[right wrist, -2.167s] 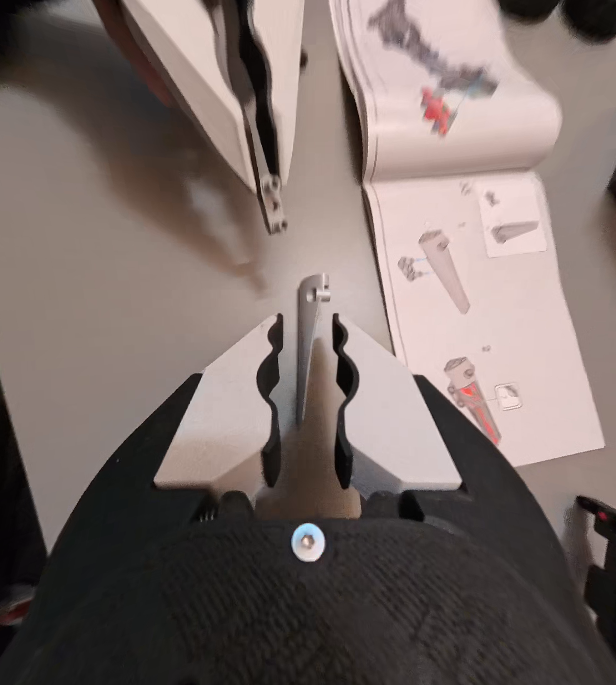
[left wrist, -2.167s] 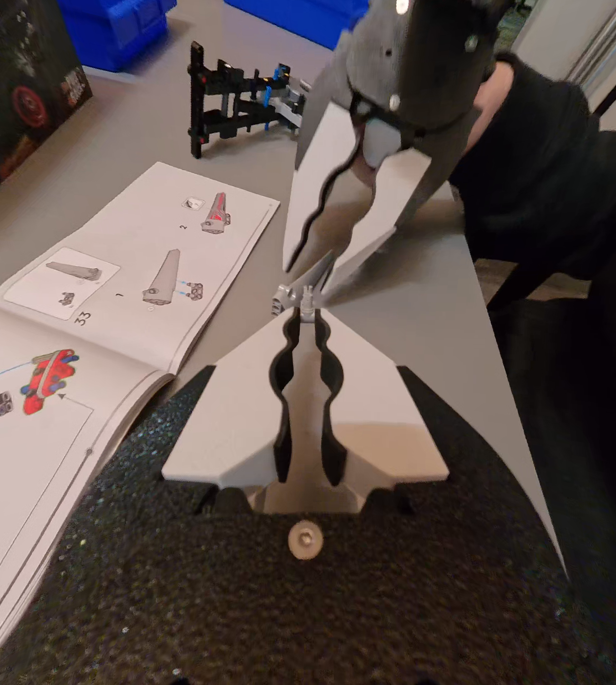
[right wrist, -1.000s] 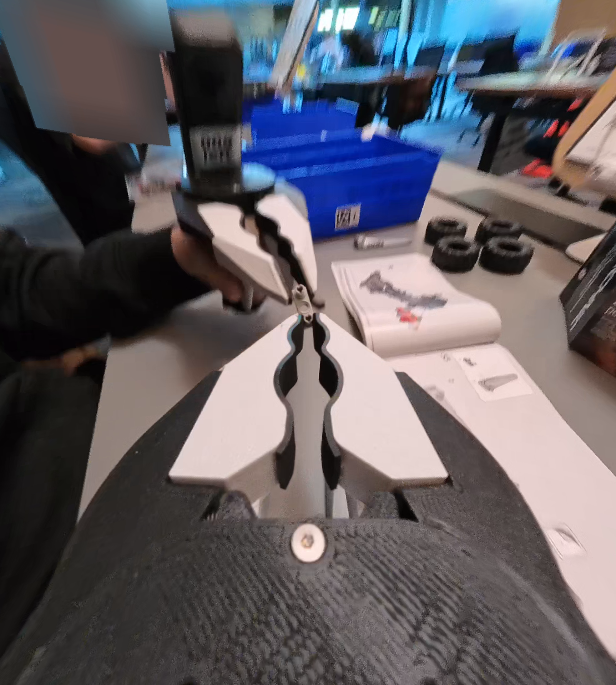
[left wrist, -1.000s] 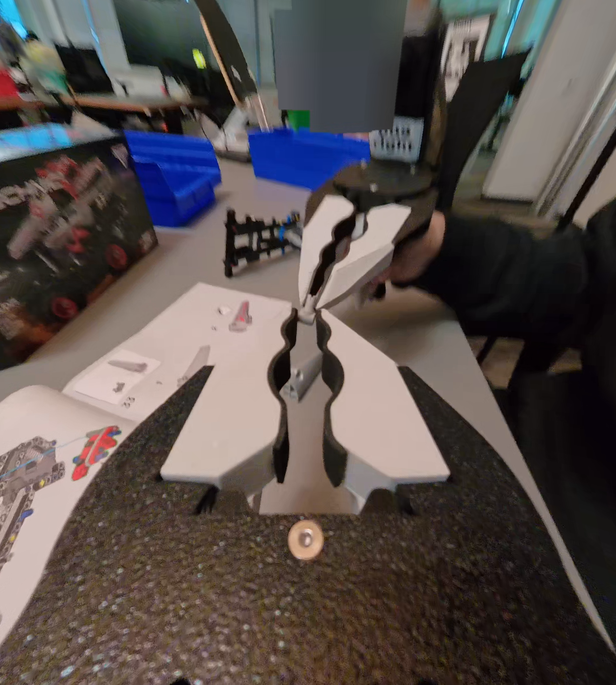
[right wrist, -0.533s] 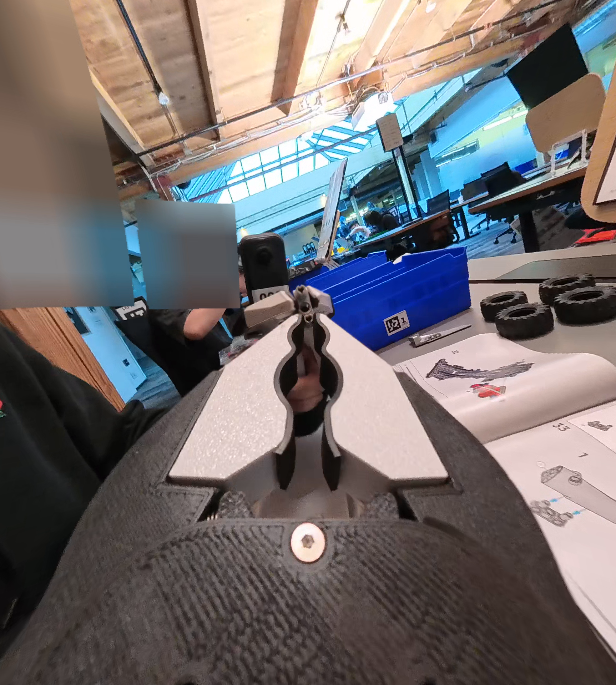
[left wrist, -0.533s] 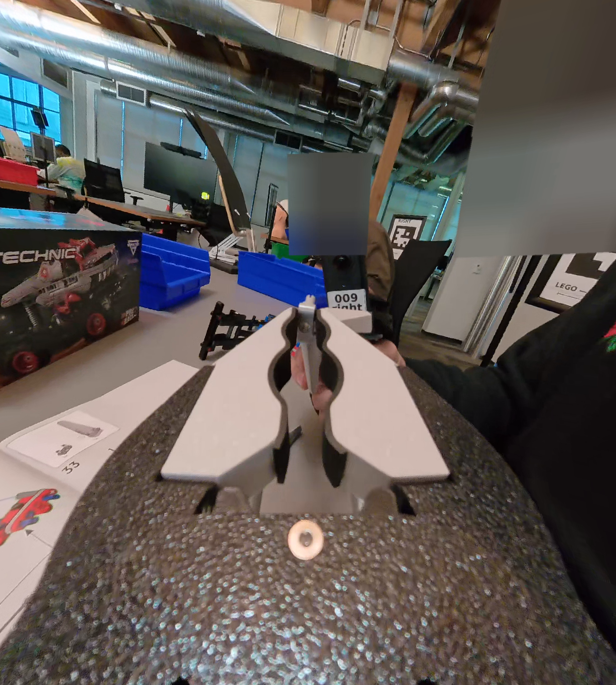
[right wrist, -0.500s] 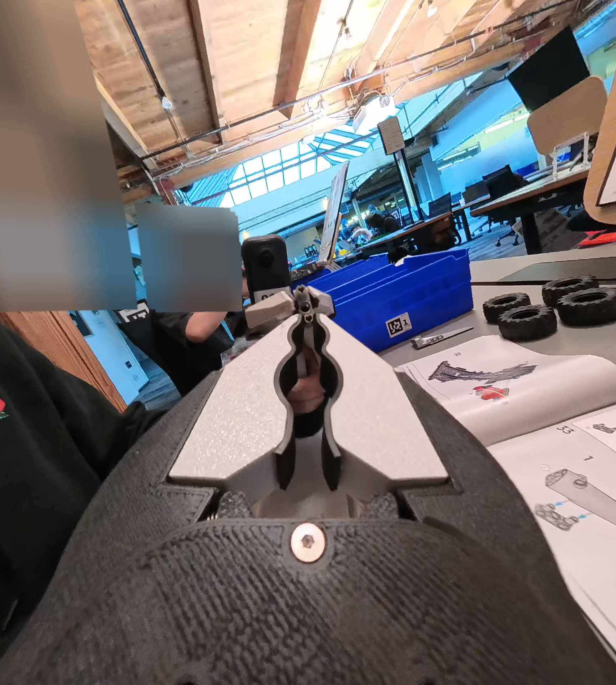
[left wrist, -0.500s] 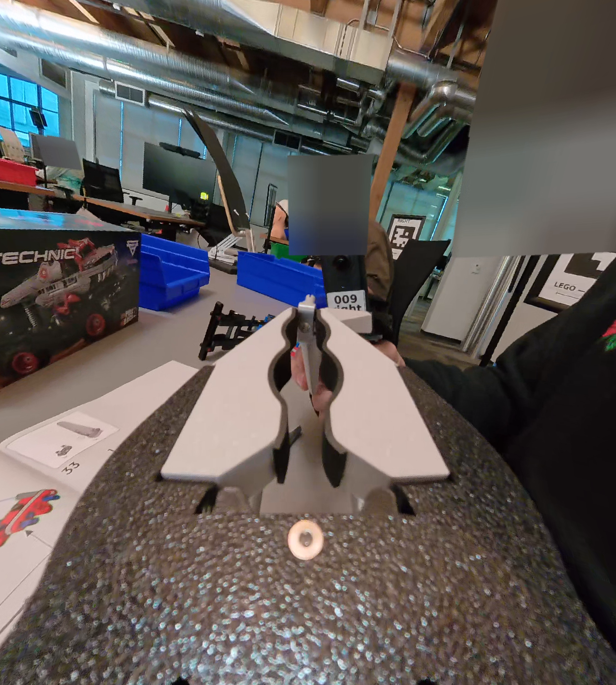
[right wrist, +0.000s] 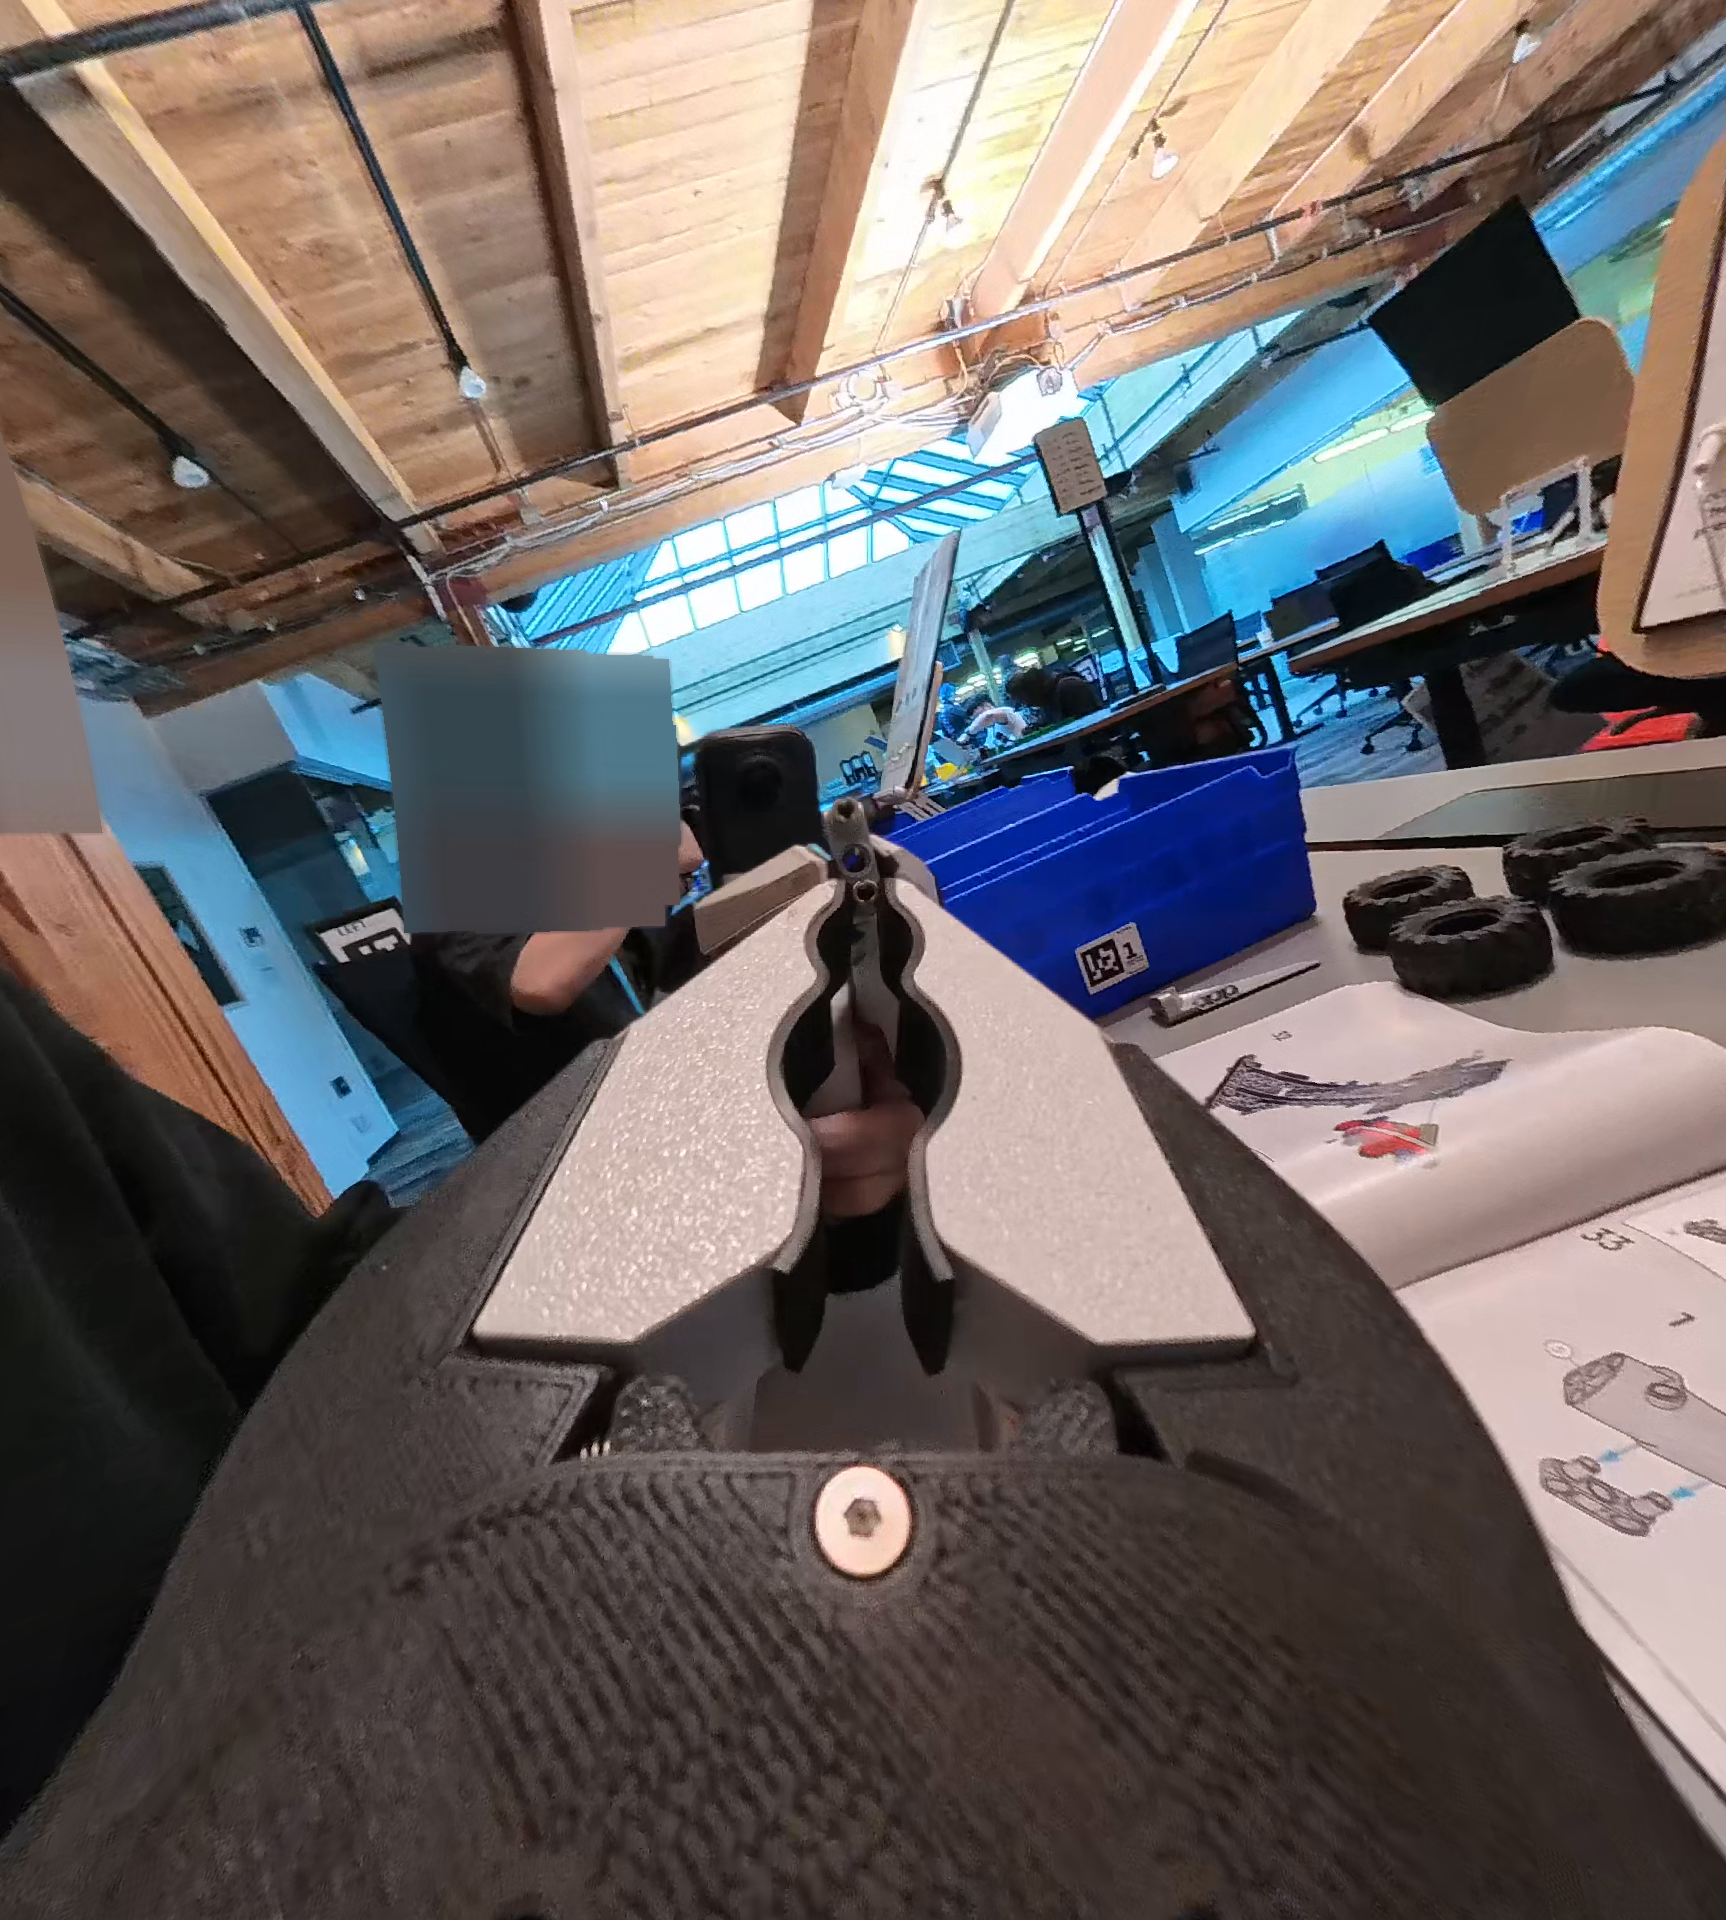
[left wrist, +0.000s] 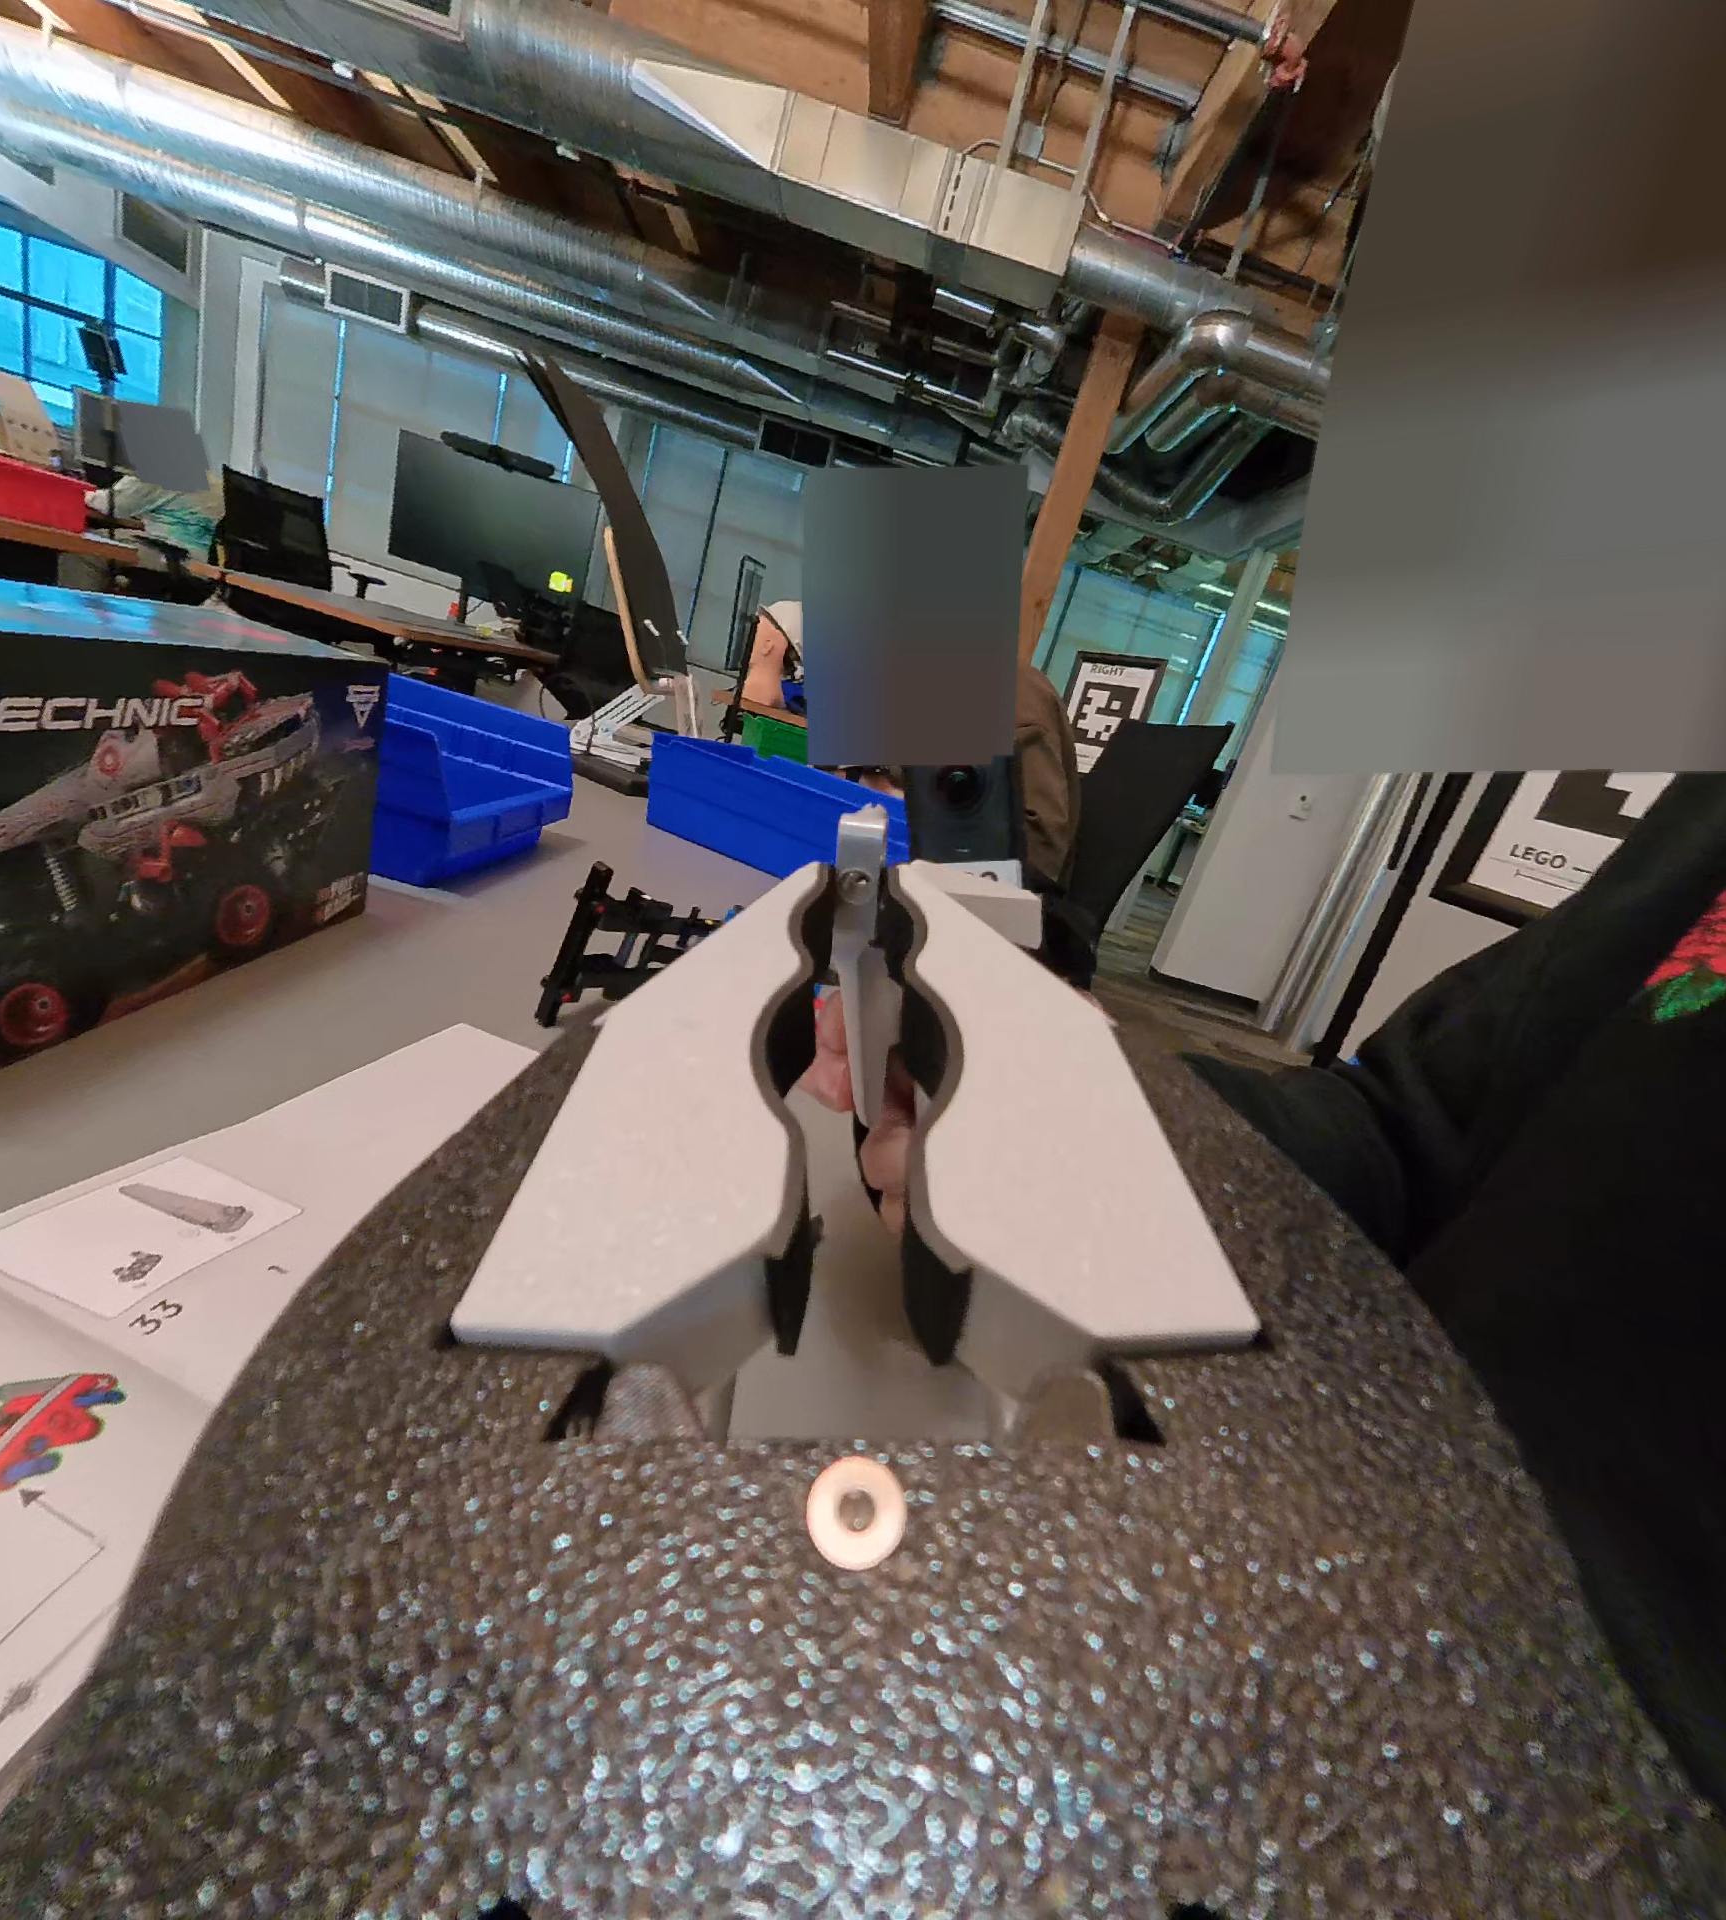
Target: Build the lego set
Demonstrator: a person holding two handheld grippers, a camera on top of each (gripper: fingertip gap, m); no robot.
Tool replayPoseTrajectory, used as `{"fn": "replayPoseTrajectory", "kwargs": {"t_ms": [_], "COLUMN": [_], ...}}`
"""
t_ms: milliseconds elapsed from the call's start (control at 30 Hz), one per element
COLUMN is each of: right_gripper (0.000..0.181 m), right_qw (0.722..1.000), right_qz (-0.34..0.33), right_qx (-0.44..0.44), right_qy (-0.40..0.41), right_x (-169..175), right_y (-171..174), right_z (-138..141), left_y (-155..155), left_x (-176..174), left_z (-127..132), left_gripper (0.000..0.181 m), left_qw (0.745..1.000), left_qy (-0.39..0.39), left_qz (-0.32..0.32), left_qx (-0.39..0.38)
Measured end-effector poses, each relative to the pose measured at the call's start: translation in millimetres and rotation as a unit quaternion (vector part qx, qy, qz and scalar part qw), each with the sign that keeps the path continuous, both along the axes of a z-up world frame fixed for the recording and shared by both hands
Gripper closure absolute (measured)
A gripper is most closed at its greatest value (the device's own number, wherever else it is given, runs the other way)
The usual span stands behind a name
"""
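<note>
My left gripper (left wrist: 854, 883) is raised level and shut on a small grey connector (left wrist: 851, 881). My right gripper (right wrist: 859, 899) faces it tip to tip and is shut on a long grey tapered panel (right wrist: 854, 1023). The panel also shows through the gap of the left fingers (left wrist: 864, 977). In the right wrist view the connector (right wrist: 851, 831), with a blue pin, sits at the panel's wide end. Whether the two pieces are fully pushed together is hidden. Part of the opposite gripper shows behind the tips in each view (left wrist: 973, 904) (right wrist: 755, 894).
The open instruction booklet (left wrist: 215, 1174) (right wrist: 1461, 1122) lies on the grey table below. A black frame assembly (left wrist: 620, 935), the set's box (left wrist: 111, 831) and blue bins (left wrist: 464, 790) (right wrist: 1129, 862) stand behind. Several black tyres (right wrist: 1545, 904) and a grey piece (right wrist: 1223, 997) lie nearby. The grippers are tip to tip, or close to it.
Both grippers rose from pointing down at the table to level and brought their pieces together at the tips. Over the last half second they have barely moved.
</note>
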State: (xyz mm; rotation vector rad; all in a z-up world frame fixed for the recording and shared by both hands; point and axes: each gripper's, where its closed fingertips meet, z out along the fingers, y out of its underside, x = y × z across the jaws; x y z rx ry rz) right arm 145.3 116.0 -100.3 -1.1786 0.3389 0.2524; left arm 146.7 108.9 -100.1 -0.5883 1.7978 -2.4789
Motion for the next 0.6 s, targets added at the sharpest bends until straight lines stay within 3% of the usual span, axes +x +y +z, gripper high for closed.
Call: {"fn": "replayPoseTrajectory", "kwargs": {"t_ms": [233,333,400,500,533,600], "right_gripper": [0.179,0.180,0.174,0.161,0.158,0.151], "right_qw": [0.999,0.991,0.968,0.893,0.869,0.840], "right_qz": [0.016,0.023,0.044,0.025,0.006,0.032], "right_qx": [-0.023,-0.111,-0.224,-0.431,-0.475,-0.522], "right_qy": [-0.035,-0.065,-0.105,-0.128,-0.140,-0.145], "right_x": [-7.4,-1.5,-0.5,18.3,25.8,22.0], "right_y": [-0.1,-4.5,-18.2,-53.5,-62.7,-65.4], "right_z": [2.2,-15.7,-41.1,-94.9,-107.4,-127.9], "left_y": [0.1,-2.6,0.9,6.0,6.8,7.5], "left_x": [-6.6,-0.6,6.1,13.2,14.8,17.9], "left_z": [2.5,-9.0,-12.3,-21.0,-23.7,-28.1], "left_gripper": [0.176,0.176,0.176,0.177,0.176,0.176], "left_qw": [1.000,0.996,0.992,0.991,0.991,0.990], "left_qy": [-0.008,-0.038,-0.054,-0.029,-0.020,-0.015], "left_qz": [-0.025,0.020,0.059,0.065,0.063,0.068], "left_qx": [-0.005,0.072,0.101,0.112,0.114,0.122]}}
